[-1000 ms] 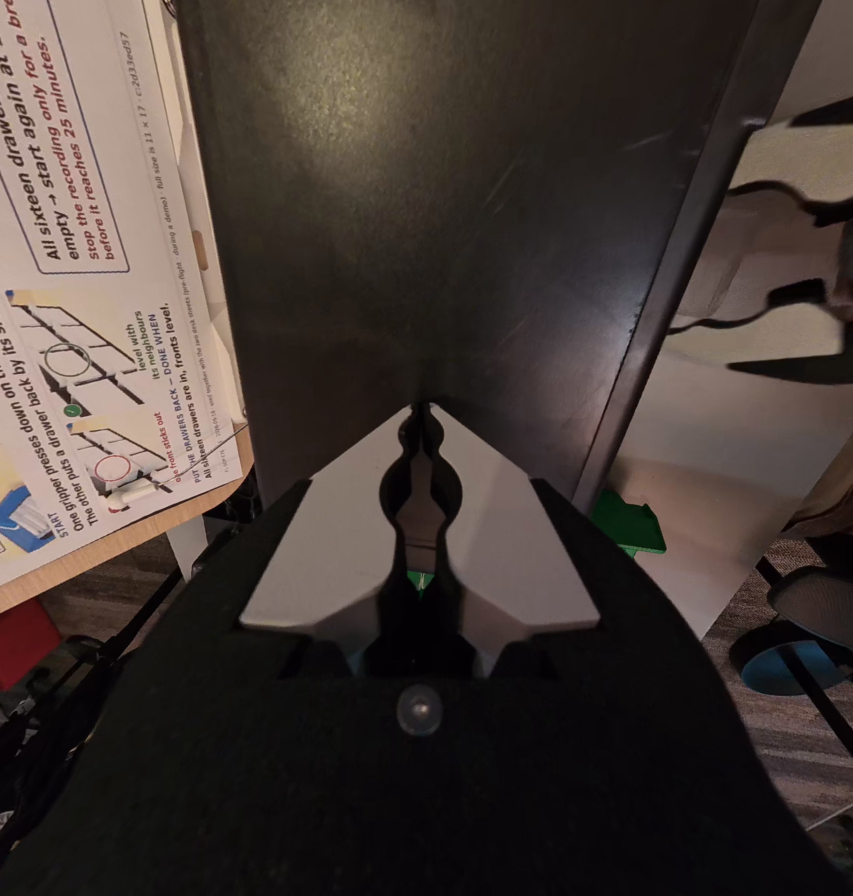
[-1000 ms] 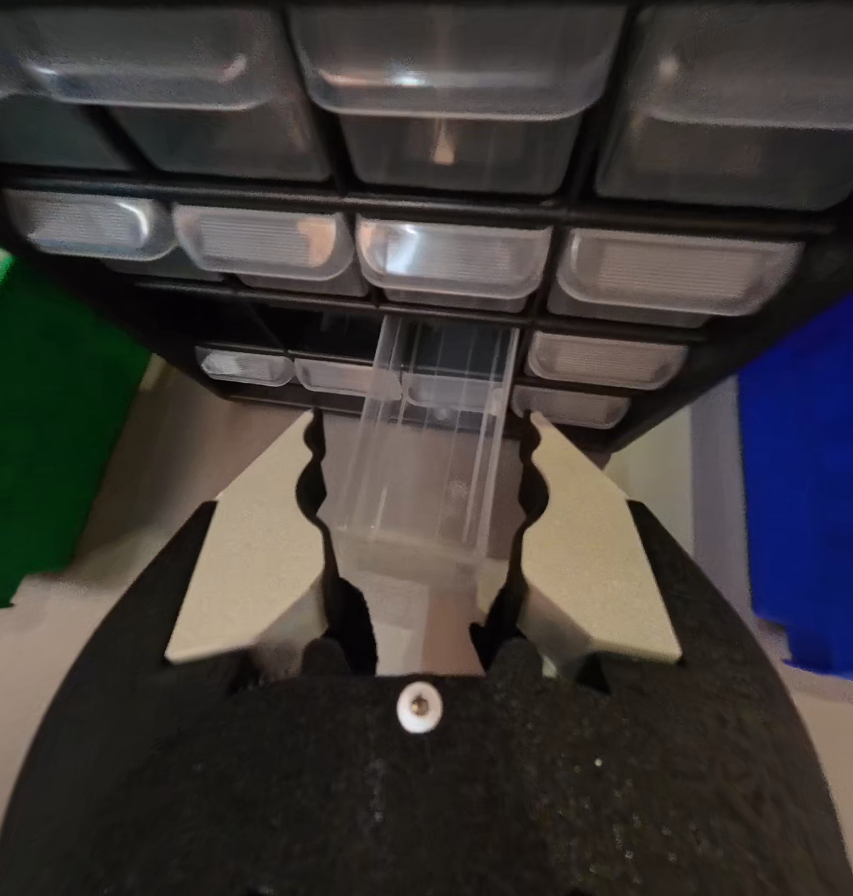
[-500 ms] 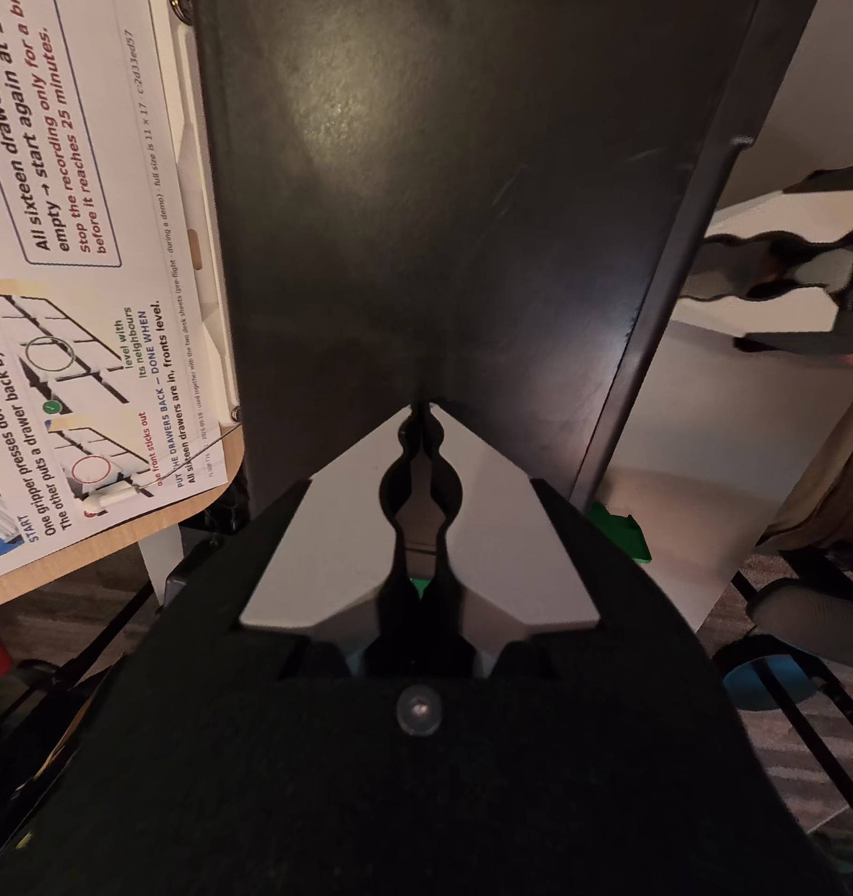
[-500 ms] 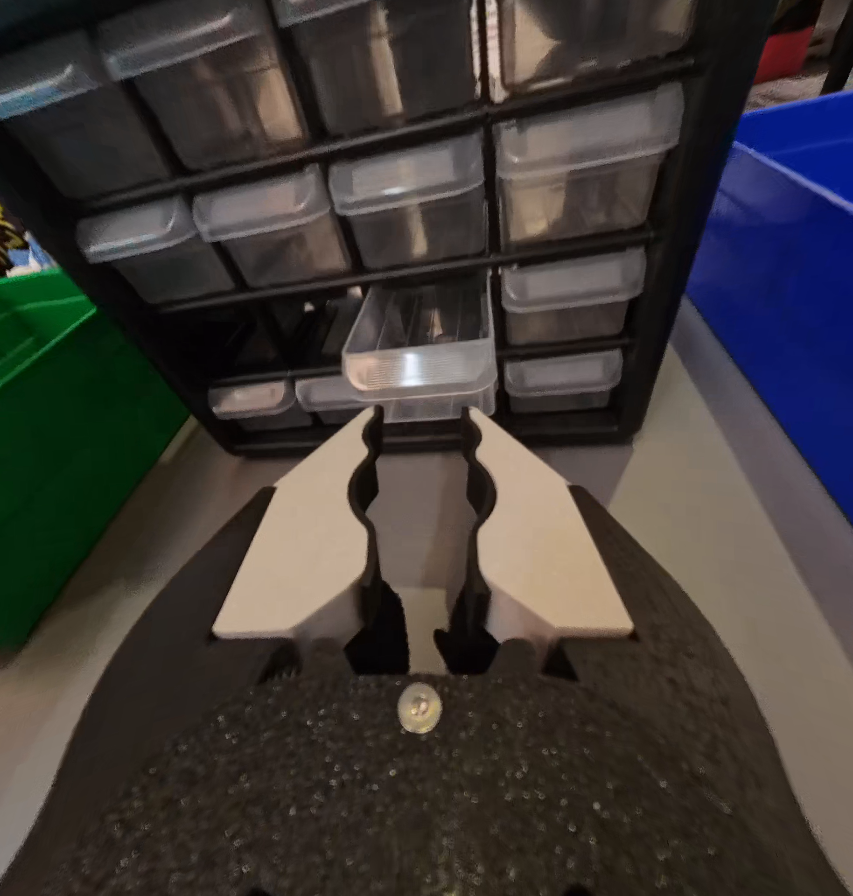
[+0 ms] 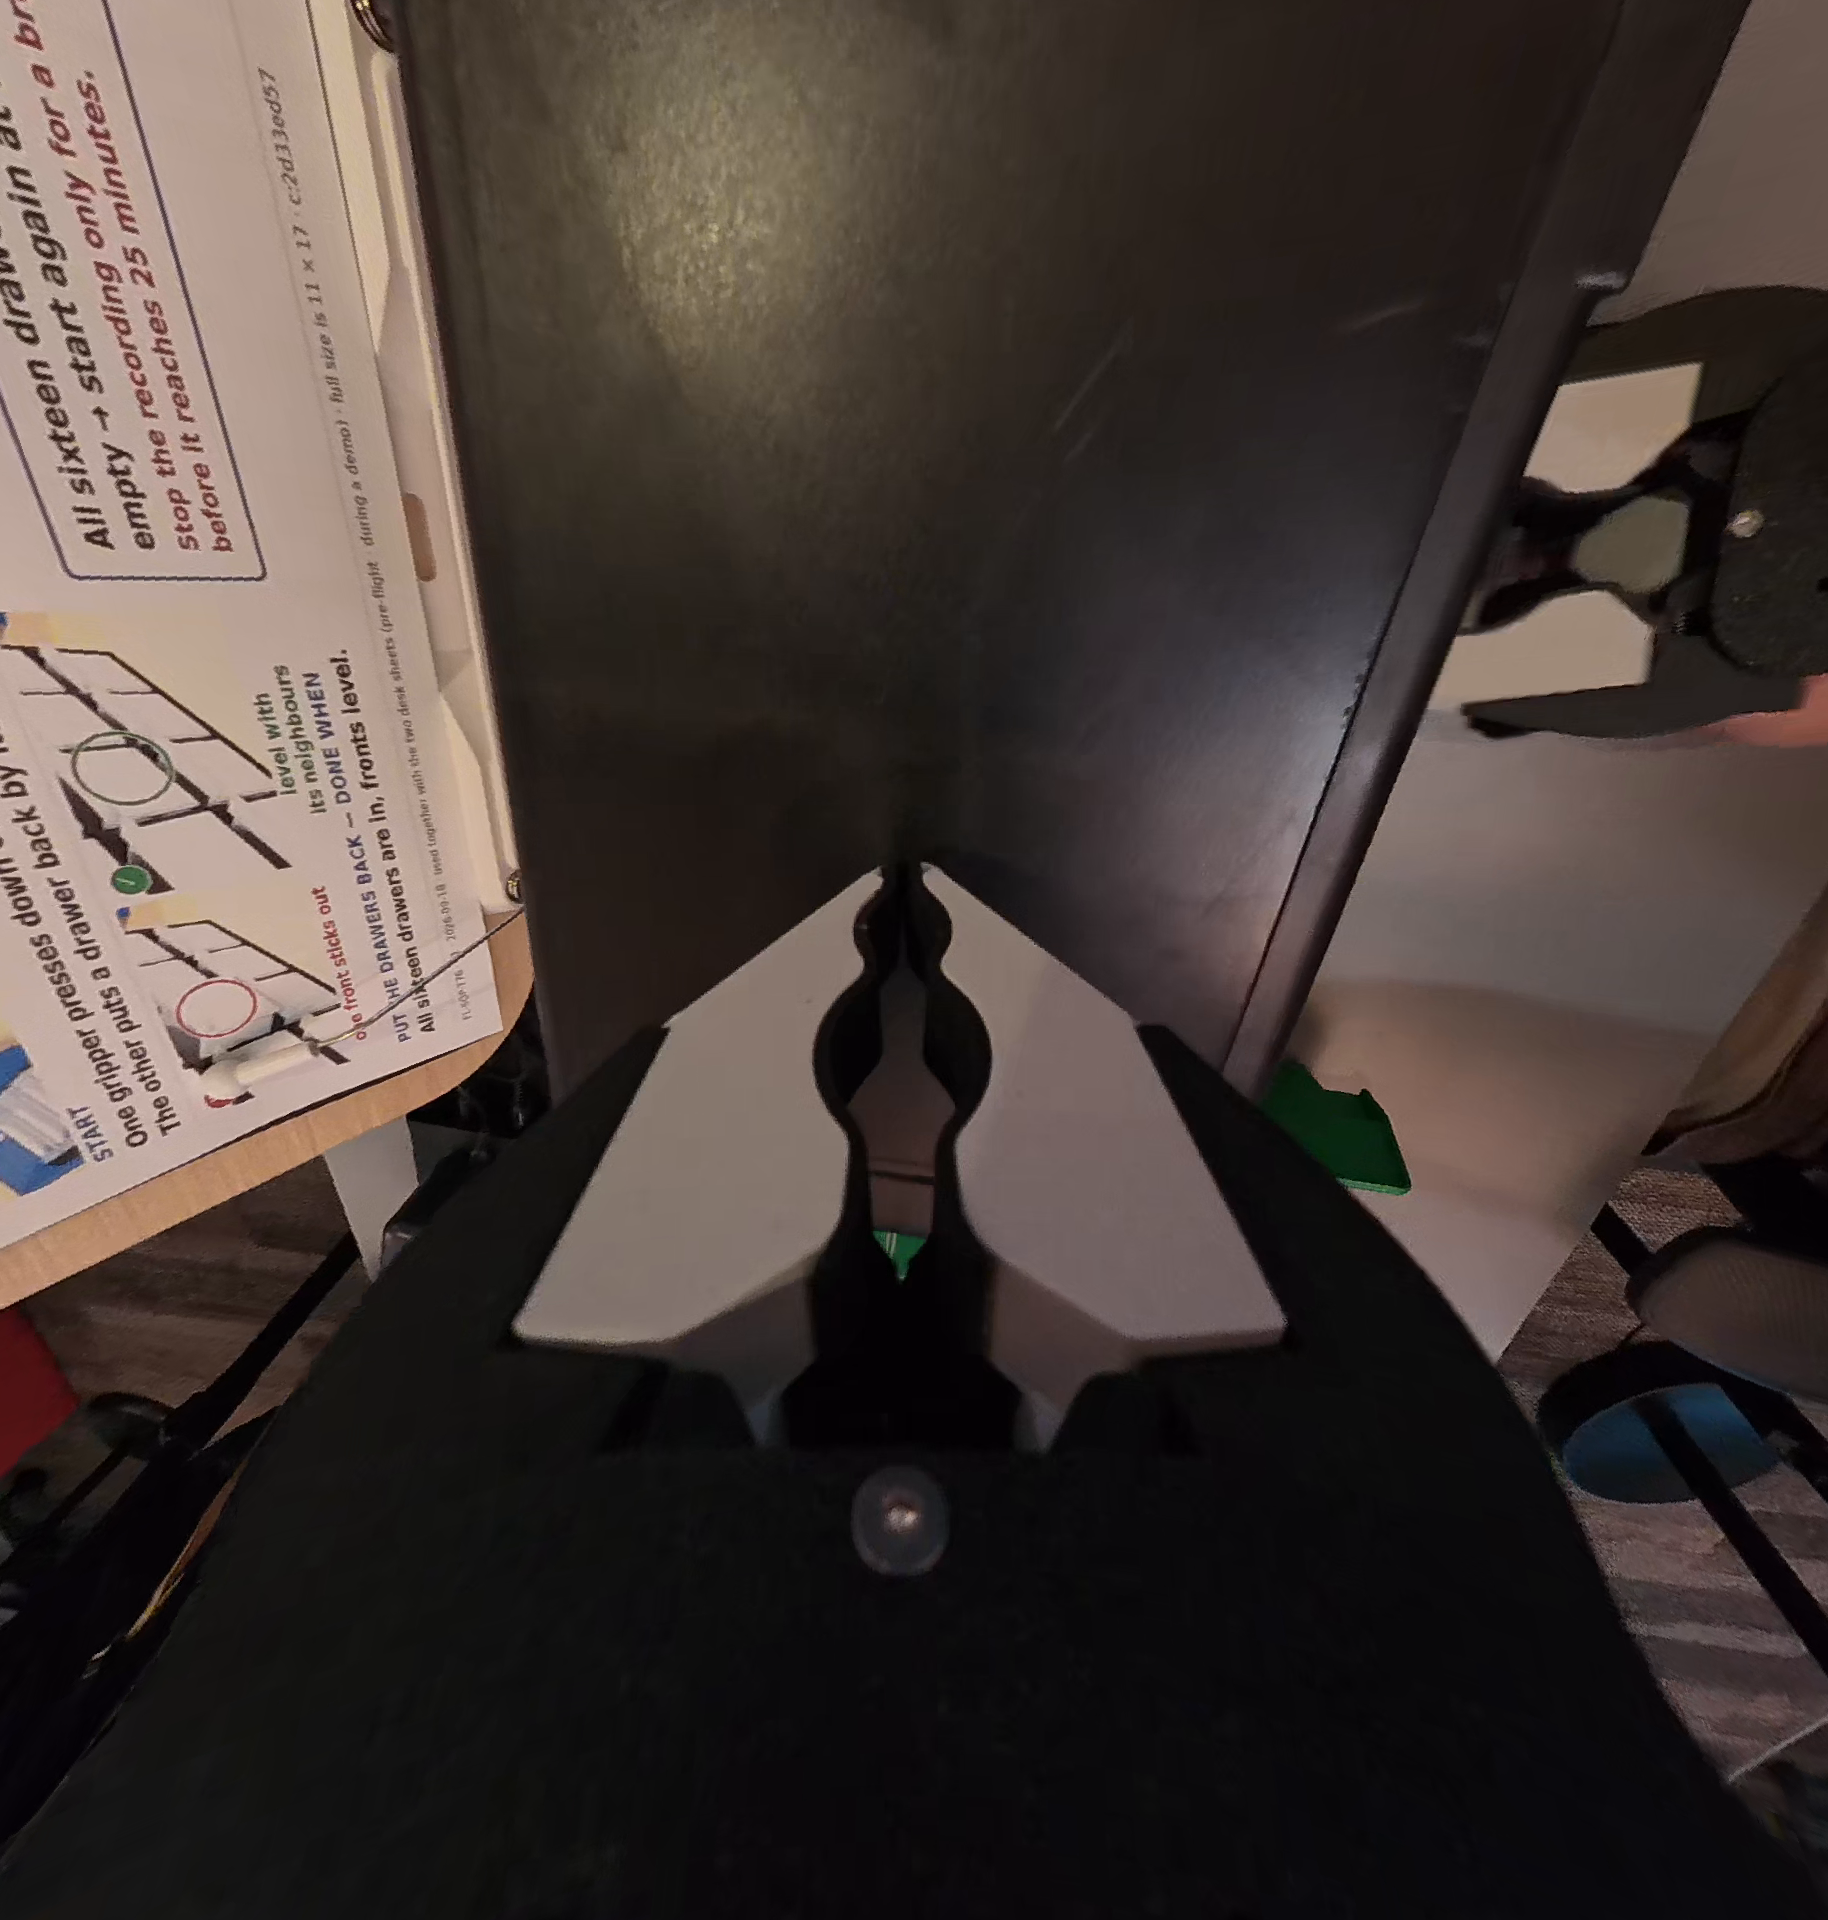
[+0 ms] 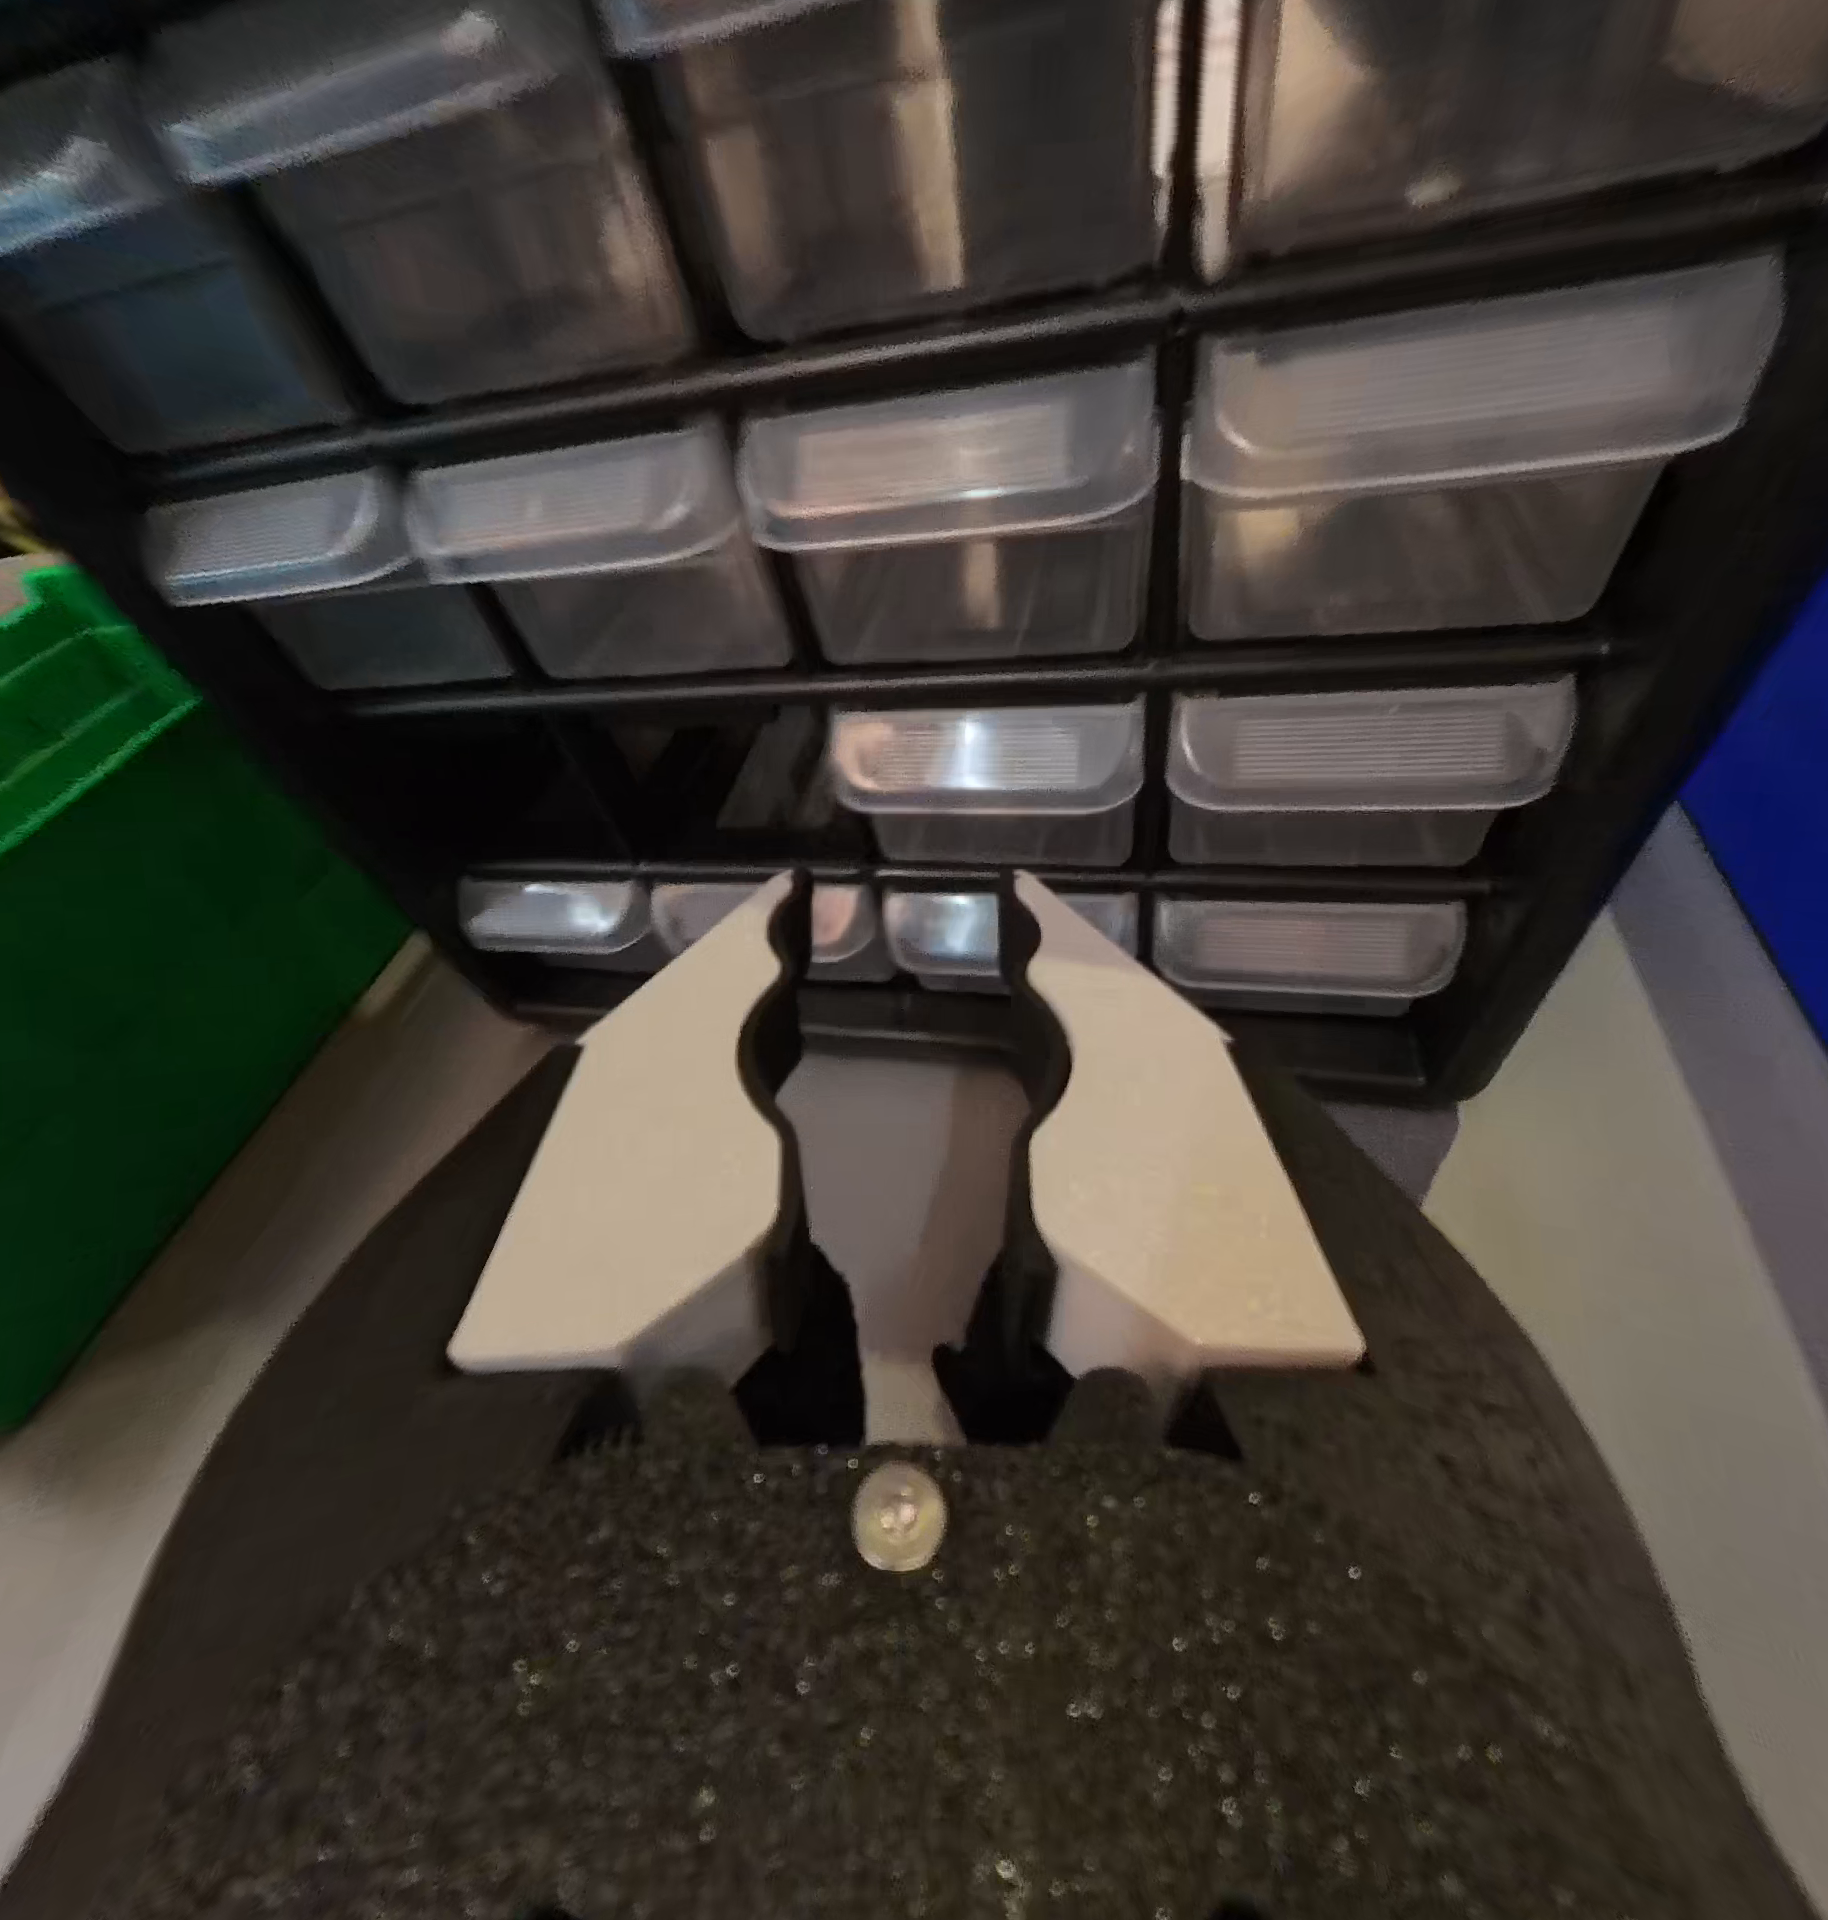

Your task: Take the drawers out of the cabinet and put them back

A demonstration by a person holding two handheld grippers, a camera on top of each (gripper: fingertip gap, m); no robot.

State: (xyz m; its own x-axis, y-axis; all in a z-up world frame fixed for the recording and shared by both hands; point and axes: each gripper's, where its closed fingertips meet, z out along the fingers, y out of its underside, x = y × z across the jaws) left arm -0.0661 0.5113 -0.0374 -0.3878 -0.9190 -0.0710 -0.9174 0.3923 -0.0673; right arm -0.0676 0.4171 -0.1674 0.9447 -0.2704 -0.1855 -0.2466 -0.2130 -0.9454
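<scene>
While the closed left tool [image 5: 902,883] presses the cabinet [image 6: 1668,831] top, the open, empty right tool [image 6: 905,914] could snag neighbouring drawers [image 6: 951,499] near the empty slots [image 6: 619,790].

Black cabinet [image 6: 1668,727], clear drawers [image 6: 951,488], green bin [image 6: 110,987], blue bin [image 6: 1793,727].

My left feed dim, warm cast. Soft glare patch on dark cabinet top [image 5: 744,239]; rest of panel falls to near black. Printed sheet [image 5: 162,582] bright, sharp, bent by wide-angle lens at edge. Other hand-held gripper [image 5: 1575,561] at right edge smeared. My right feed brighter, cooler, blurred throughout. Specular glints on clear drawers [image 6: 977,753]. Green bin [image 6: 89,935] and blue bin [image 6: 1793,748] soft, stretched at edges.
</scene>
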